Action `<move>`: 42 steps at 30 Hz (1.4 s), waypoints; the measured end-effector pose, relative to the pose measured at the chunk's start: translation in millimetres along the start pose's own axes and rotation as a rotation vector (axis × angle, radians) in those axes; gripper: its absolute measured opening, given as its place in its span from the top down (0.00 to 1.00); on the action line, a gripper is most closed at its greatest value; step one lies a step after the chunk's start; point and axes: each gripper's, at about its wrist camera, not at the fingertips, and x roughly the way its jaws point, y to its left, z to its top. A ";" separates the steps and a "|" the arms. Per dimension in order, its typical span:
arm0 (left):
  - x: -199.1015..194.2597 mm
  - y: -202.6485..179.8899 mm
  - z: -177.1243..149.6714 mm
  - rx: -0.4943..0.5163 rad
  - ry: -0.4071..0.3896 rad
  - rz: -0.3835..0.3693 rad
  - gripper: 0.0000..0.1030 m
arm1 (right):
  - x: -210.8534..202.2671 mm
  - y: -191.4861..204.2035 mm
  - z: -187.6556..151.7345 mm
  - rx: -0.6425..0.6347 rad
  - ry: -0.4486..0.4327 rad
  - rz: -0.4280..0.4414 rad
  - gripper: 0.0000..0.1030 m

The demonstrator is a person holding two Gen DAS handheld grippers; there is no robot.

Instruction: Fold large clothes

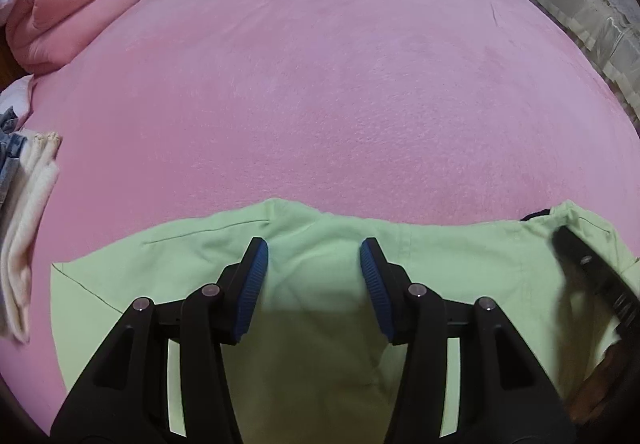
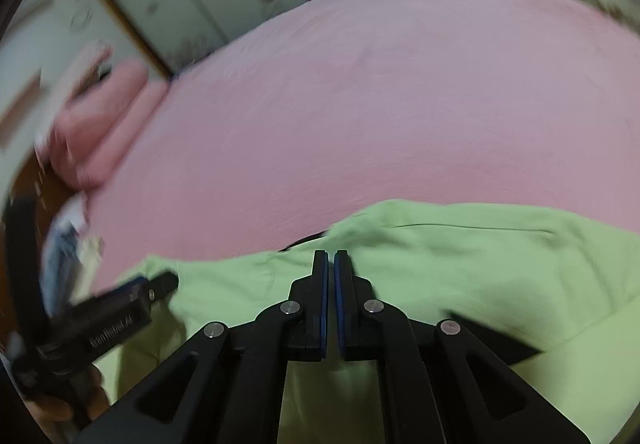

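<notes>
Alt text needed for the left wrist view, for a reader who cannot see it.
The left gripper is open above a light green garment spread on a pink bed cover. A rolled pink quilt lies far left, folded clothes at the left edge.

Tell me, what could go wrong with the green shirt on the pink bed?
1. The left tongs stand open over the green garment with bunched cloth between the pads; closing there may grab several layers and spoil the fold.
2. The right tongs are shut above the cloth, holding nothing that shows, so a pull by one side alone could drag the garment crooked.
3. The garment lies at the near edge of the bed and might slide off.
</notes>
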 end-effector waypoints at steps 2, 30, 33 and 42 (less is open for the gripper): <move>3.0 20.8 -5.1 -0.025 -0.003 0.084 0.48 | -11.7 -17.0 -0.3 -0.002 -0.021 -0.096 1.00; -209.3 132.2 -206.0 -0.222 0.119 0.029 0.63 | -300.4 79.2 -171.8 0.101 0.028 -0.383 0.47; -242.6 124.0 -232.1 -0.164 0.118 -0.024 0.62 | -320.0 123.6 -202.1 -0.005 0.049 -0.400 0.40; -306.4 100.0 -293.7 -0.057 0.199 -0.117 0.62 | -345.8 218.3 -293.8 -0.179 0.083 -0.408 0.30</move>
